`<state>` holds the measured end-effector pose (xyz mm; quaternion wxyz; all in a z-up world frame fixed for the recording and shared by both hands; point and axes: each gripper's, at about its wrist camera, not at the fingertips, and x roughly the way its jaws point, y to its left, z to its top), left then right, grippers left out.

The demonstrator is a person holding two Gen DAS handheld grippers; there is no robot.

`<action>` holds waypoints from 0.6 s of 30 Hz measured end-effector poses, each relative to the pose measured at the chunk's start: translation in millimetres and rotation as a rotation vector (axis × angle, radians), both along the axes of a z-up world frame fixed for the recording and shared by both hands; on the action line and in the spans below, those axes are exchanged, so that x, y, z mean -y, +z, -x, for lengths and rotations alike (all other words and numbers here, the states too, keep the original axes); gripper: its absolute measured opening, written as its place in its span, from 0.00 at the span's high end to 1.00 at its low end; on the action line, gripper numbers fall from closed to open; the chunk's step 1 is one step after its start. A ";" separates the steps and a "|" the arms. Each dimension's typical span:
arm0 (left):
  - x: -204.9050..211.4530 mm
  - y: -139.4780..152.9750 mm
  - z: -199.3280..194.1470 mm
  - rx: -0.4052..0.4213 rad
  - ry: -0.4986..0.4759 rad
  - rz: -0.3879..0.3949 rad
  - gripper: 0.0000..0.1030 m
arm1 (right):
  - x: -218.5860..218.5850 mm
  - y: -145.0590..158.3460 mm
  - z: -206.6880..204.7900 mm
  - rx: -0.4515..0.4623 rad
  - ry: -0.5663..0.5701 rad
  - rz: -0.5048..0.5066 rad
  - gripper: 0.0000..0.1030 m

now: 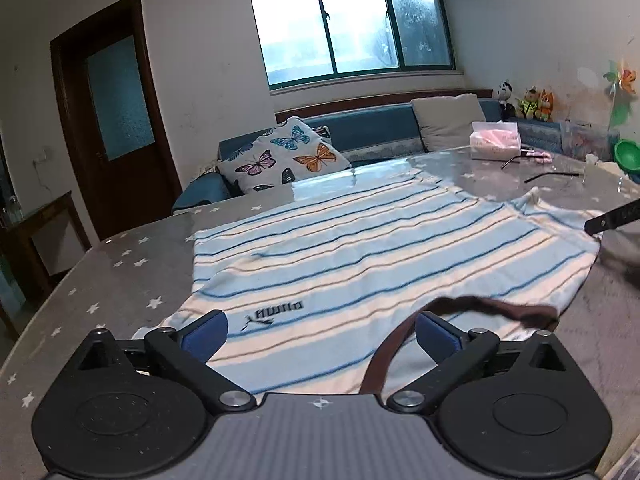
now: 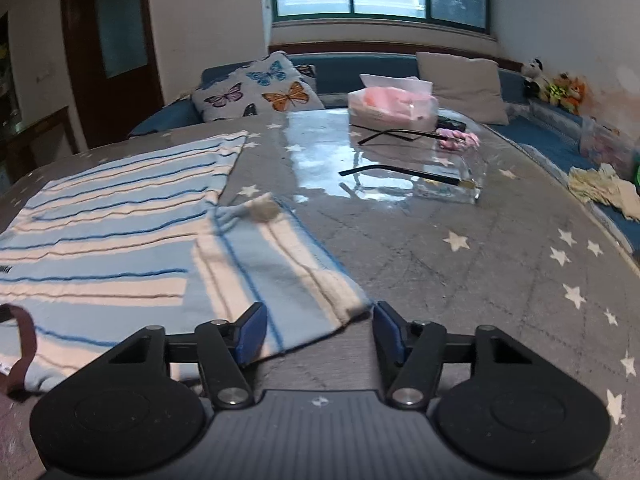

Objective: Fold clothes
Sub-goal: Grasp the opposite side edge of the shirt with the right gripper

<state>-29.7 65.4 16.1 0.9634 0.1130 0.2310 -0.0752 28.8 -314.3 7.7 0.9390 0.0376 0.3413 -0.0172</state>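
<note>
A light blue and white striped T-shirt (image 1: 340,248) lies spread flat on the table, its brown collar (image 1: 480,306) nearest me. My left gripper (image 1: 320,334) hovers over the collar end with its jaws wide open and nothing pinched between them. In the right wrist view the shirt (image 2: 120,220) fills the left side and one sleeve (image 2: 280,272) points toward me. My right gripper (image 2: 320,334) is open, and the sleeve's hem lies between its blue pads (image 2: 252,334) without being squeezed. A black finger (image 1: 612,216) of the right gripper shows at the right edge of the left wrist view.
The table wears a grey star-print cover (image 2: 480,260) under clear film. A pink tissue pack (image 2: 392,108), two pairs of glasses (image 2: 400,174) and a clear box stand at the far side. A blue sofa with a butterfly cushion (image 2: 256,88) runs behind.
</note>
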 end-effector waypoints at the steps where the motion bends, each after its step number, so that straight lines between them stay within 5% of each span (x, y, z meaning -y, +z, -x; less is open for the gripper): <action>1: 2.5 0.8 -1.6 -0.001 -0.005 0.002 0.00 | -0.2 -0.3 -1.0 0.003 0.000 0.005 0.45; 5: 14.2 -1.7 -7.0 -0.014 -0.022 -0.010 0.00 | -1.5 -1.6 -5.9 0.016 -0.009 0.006 0.65; 7: 19.2 -4.8 -9.5 -0.027 -0.027 -0.019 0.00 | -1.7 -1.8 -7.2 0.020 -0.019 -0.002 0.87; 12: 24.9 -11.6 -12.8 -0.052 -0.031 -0.032 0.00 | -0.5 8.2 -5.1 0.044 -0.009 -0.038 0.92; 18: 21.0 -15.9 -13.1 -0.073 -0.019 -0.014 0.00 | -33.8 40.7 6.2 0.107 0.137 -0.068 0.92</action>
